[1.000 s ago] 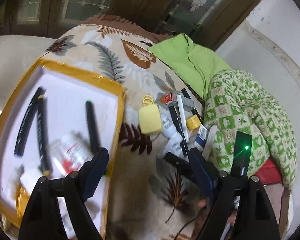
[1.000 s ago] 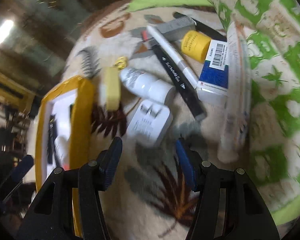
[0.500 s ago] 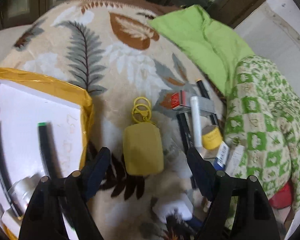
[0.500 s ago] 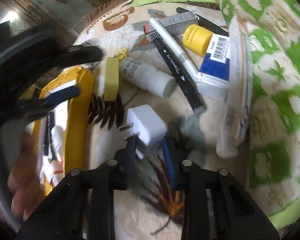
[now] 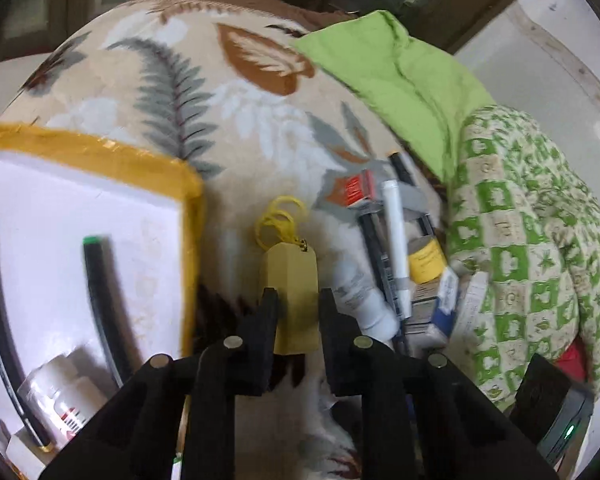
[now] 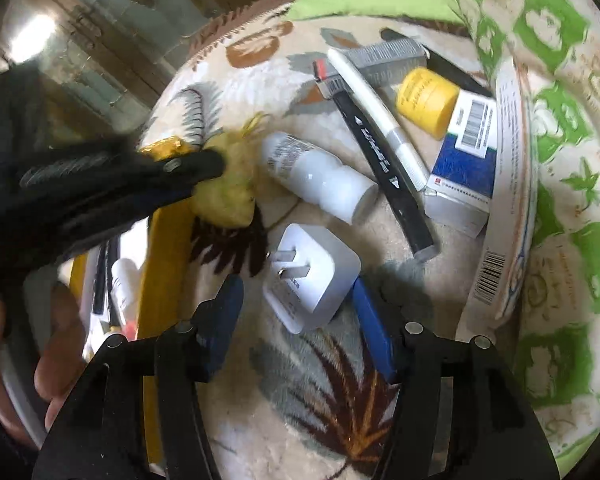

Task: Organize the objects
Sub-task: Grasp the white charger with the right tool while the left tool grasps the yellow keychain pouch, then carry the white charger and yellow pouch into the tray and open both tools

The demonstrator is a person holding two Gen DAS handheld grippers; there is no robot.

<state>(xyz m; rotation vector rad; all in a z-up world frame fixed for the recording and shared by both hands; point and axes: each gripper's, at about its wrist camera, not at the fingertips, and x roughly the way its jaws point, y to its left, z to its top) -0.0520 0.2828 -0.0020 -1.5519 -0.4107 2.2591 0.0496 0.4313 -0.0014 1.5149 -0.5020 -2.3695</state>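
My left gripper point(image 5: 294, 298) is shut on a yellow pouch point(image 5: 294, 292) with a yellow ring clip, on the leaf-print blanket beside the tray. The right wrist view shows the same pouch point(image 6: 228, 196) pinched by the left gripper's black fingers point(image 6: 196, 166). My right gripper point(image 6: 296, 292) is open, its blue pads on either side of a white plug adapter point(image 6: 312, 280) that lies on the blanket. A white tray with a yellow rim point(image 5: 188, 184) sits at left and holds black pens point(image 5: 100, 300) and a small white bottle point(image 5: 66, 392).
A pile lies on the blanket at right: a white bottle point(image 6: 320, 178), a black marker point(image 6: 384, 168), a white pen point(image 6: 376, 108), a yellow jar point(image 6: 426, 98), a blue-white box point(image 6: 466, 164), a long tube box point(image 6: 508, 184). Green cloth point(image 5: 400, 80) lies behind.
My left gripper moved from over the tray to the yellow pouch and shut on it. My right gripper closed around the white adapter, then opened wider around it.
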